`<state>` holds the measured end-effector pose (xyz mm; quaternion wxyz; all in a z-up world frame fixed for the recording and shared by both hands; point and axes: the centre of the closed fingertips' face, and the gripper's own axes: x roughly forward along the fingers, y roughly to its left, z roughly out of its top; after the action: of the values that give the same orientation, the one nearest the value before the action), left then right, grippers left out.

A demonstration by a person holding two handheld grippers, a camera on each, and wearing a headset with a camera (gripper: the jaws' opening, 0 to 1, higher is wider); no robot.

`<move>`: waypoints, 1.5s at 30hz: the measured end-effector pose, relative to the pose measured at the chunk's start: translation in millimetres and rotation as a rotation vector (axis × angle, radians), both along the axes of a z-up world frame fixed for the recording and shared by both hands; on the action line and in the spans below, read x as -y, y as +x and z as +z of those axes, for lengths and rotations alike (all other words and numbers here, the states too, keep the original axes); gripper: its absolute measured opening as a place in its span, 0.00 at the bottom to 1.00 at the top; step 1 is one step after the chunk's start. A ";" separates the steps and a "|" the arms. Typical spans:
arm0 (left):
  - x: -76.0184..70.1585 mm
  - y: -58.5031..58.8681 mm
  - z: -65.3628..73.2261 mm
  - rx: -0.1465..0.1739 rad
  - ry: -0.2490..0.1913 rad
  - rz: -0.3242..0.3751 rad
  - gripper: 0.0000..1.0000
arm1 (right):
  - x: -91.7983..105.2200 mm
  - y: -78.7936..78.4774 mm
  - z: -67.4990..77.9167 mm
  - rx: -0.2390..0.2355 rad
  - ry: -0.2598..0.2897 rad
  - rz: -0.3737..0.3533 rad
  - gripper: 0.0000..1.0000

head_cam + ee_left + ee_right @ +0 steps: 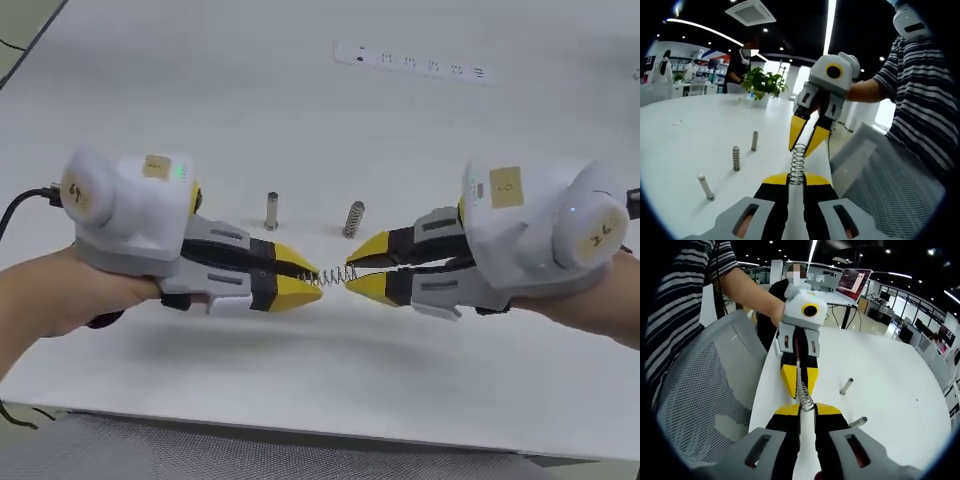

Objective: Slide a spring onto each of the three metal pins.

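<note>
Spring (335, 275): in the air, spanning the small gap between the two grippers' tips, above the near part of the tabletop (300, 130)
Left gripper (315, 275): fingers (292, 262) pressed together on one end of the spring
Right gripper (350, 273): fingers (372, 247) narrowly parted, one on each side of the spring's other end; I cannot tell whether they pinch it
Pins: three stand upright in a row beyond the grippers: a bare pin (704, 186), a near sprung pin (735, 157) and a far sprung pin (754, 141)
Stage: probably the last spring, being passed or squared up before it goes onto the bare pin
Risk, slip: if one side lets go while the coil is bent or pulled, it could flick away
Risk, crush: too hard a squeeze could kink the thin coil, and it would then jam on the pin
Risk, aim: a tilted bore would catch on the pin's top instead of sliding down
Risk, knock: the bare pin stands near the near sprung pin, so a bulky gripper could bump either
Surface: smooth white tabletop with a white power strip (410, 62) far back; a dropped spring would likely roll, and pale metal is hard to spot there
Room: open office with ceiling strip lights, a potted plant (762, 82) and a mesh chair (705, 390) at the tabletop's edge
</note>
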<state>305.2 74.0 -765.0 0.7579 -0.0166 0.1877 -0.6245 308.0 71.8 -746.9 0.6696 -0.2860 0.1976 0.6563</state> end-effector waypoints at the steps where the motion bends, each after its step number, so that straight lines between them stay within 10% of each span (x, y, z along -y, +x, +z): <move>1: 0.0 0.5 0.6 0.002 -0.002 0.002 0.02 | -1.6 -0.7 2.1 0.003 -0.006 0.009 0.07; 30: 5.9 2.4 5.2 0.060 0.024 -0.005 0.02 | -35.7 -7.4 23.6 0.049 0.094 0.029 0.07; 45: -3.3 5.9 8.9 0.037 0.023 0.041 0.04 | -41.2 -3.1 28.1 0.111 0.091 0.051 0.07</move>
<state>311.1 77.3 -756.0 0.7741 -0.0001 0.1802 -0.6068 305.0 113.0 -718.8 0.6749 -0.2960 0.1227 0.6647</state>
